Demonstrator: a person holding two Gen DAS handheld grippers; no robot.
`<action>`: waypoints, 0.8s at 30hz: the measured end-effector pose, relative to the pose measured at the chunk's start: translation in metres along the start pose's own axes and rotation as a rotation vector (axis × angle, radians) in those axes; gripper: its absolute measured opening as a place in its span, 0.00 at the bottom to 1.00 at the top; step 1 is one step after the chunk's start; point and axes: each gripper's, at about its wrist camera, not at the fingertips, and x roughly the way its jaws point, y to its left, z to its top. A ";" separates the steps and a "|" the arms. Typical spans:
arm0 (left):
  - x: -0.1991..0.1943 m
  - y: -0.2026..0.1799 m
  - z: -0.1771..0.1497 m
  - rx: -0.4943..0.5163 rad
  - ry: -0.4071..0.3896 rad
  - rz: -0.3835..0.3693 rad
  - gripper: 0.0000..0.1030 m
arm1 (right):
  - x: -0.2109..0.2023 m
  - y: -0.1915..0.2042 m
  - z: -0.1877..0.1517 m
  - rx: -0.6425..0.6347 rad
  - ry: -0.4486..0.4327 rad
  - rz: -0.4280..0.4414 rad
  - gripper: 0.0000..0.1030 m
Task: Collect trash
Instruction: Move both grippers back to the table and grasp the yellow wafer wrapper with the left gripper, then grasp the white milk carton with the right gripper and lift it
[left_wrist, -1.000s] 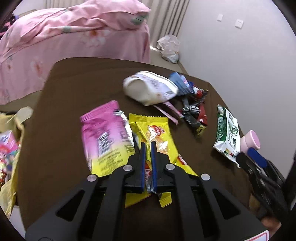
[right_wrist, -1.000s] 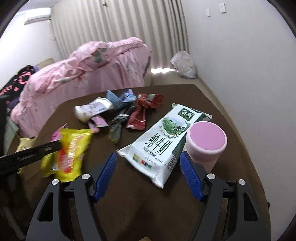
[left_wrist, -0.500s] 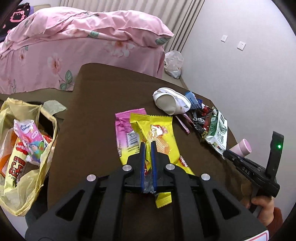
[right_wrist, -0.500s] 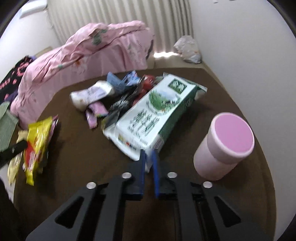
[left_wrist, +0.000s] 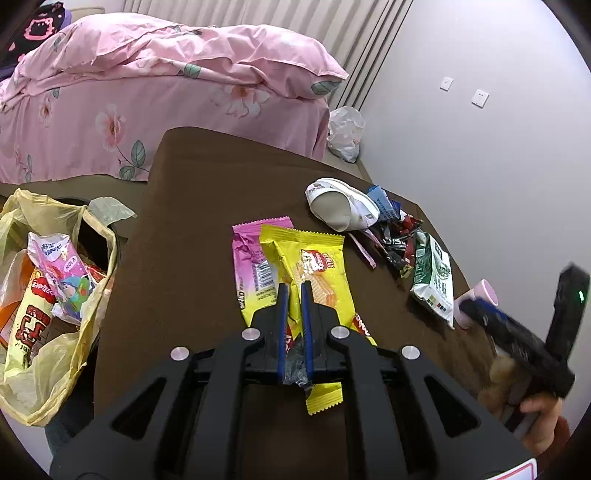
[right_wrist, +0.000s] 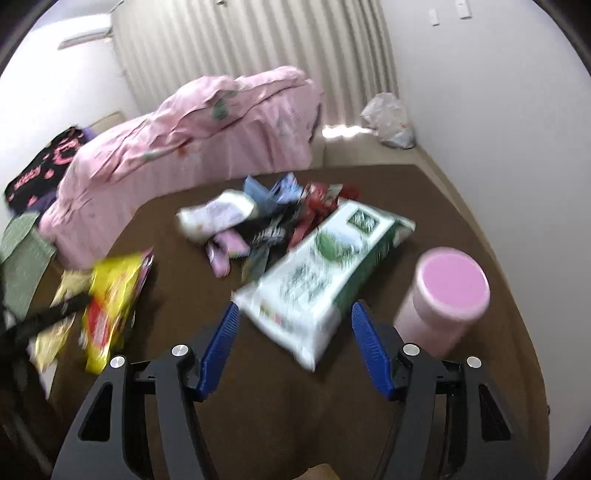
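My left gripper (left_wrist: 293, 291) is shut on a yellow snack wrapper (left_wrist: 314, 266) and holds it above the brown table (left_wrist: 192, 229), with a pink wrapper (left_wrist: 251, 266) under it. The yellow wrapper also shows in the right wrist view (right_wrist: 110, 295). My right gripper (right_wrist: 291, 328) is open, its fingers on either side of the near end of a green and white milk carton (right_wrist: 325, 266). The carton also shows in the left wrist view (left_wrist: 434, 280). A yellow trash bag (left_wrist: 48, 295) with several wrappers inside hangs open at the table's left side.
A pile of small wrappers (right_wrist: 273, 218) and a white pouch (left_wrist: 341, 208) lie at the table's far side. A pink cup (right_wrist: 447, 295) stands right of the carton. A pink bed (left_wrist: 147, 92) lies beyond the table. A white plastic bag (right_wrist: 388, 118) sits by the wall.
My right gripper was open, shut at the carton's near end, and is open again around it. My left gripper has lifted and drawn back with the yellow wrapper, bringing the trash bag into view.
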 end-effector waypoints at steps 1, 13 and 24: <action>0.000 0.001 0.000 -0.004 -0.001 0.002 0.05 | 0.009 0.004 0.008 0.002 0.000 -0.035 0.58; 0.000 0.008 -0.002 -0.019 -0.002 -0.013 0.05 | 0.060 0.033 0.026 -0.145 0.116 -0.164 0.44; -0.003 0.005 -0.002 -0.017 -0.008 -0.020 0.05 | -0.022 0.013 -0.019 -0.269 0.177 -0.009 0.34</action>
